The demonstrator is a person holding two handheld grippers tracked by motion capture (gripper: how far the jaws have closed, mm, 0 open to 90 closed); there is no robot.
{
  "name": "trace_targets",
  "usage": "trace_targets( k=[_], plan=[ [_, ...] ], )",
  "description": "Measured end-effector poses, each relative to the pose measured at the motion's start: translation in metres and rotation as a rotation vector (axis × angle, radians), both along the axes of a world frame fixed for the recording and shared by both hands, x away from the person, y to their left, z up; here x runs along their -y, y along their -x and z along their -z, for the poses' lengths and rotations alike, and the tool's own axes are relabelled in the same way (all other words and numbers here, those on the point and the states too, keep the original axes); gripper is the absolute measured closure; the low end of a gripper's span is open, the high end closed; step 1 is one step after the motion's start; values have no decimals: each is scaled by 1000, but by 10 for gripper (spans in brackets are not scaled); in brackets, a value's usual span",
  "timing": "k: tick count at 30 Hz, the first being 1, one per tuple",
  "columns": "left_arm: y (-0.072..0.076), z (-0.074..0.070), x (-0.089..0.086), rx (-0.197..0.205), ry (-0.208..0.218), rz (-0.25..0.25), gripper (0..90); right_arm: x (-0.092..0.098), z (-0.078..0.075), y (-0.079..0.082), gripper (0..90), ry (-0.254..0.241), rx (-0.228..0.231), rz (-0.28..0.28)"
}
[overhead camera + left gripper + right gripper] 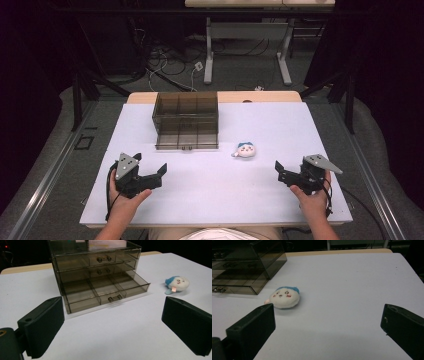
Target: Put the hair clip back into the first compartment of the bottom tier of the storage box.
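Fingers of both the left gripper (150, 176) and right gripper (286, 173) stand spread and empty, while the small plush toy (245, 149), lying beside the drawer organizer's (186, 119) pulled-out bottom drawer (107, 291), looks light, soft and squashy, best pinched across its round middle.

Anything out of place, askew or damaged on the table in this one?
Nothing damaged or spilled. The smoky transparent plastic drawer chest has its bottom drawer pulled out and empty, while the two above are shut. A small white plush toy with a blue cap lies on its side on the white table, apart from the chest.
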State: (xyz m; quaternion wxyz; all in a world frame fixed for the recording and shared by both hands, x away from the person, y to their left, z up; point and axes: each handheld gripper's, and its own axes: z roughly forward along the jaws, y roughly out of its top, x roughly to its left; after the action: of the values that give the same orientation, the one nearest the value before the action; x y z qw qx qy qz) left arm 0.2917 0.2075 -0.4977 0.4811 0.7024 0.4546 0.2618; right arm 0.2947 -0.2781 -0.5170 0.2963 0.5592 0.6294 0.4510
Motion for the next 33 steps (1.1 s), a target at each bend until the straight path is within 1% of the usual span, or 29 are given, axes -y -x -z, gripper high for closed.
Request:
trace_targets(
  k=[2,3,4,5,6,8,10,12,13,14,16,17,18,20,22,24,27,28,33],
  plan=[
    [-2,-2,3,4,-9,0,45,-1,0,-1,0,-2,-4,4],
    [-3,-2,4,6,-6,-2,45,-2,1,-2,0,2,-1,7],
    [-4,-3,5,5,-16,2,45,-2,1,-2,0,3,-6,5],
    [-5,-3,7,2,-16,3,45,-3,0,-3,0,6,-10,0],
    [-6,-3,9,2,-27,9,45,-4,1,-3,0,13,-8,4],
    [-7,-4,13,-4,-23,16,45,-5,1,-4,0,17,-13,1],
    [-8,-5,17,-4,-34,21,45,-5,1,-3,0,17,-17,-1],
    [-10,-6,22,-7,-29,29,45,-6,1,-3,0,18,-17,-1],
    [-10,-8,23,-2,-35,32,45,-6,1,-3,0,18,-17,-1],
    [-11,-9,25,1,-33,35,45,-7,1,-2,0,26,-25,-1],
    [-12,-10,30,4,-29,40,45,-8,2,-1,0,19,-19,3],
    [-13,-11,31,5,-35,40,45,-7,2,-1,0,19,-19,3],
    [-14,-12,34,3,-26,42,45,-7,2,-1,0,19,-19,3],
    [-16,-13,38,2,-29,47,45,-7,2,-1,0,16,-20,9],
    [-18,-15,43,-1,-23,56,46,-6,2,-2,0,24,-21,9],
    [-19,-16,48,2,-35,61,47,-7,3,-2,0,17,-15,10],
    [-21,-17,56,1,-41,67,56,-7,2,-2,0,22,-23,7],
    [-22,-18,58,-2,-40,71,57,-8,2,-2,0,13,-24,10],
    [-28,-21,71,-4,-49,93,63,-8,2,-2,0,24,-24,-1]
  ],
)
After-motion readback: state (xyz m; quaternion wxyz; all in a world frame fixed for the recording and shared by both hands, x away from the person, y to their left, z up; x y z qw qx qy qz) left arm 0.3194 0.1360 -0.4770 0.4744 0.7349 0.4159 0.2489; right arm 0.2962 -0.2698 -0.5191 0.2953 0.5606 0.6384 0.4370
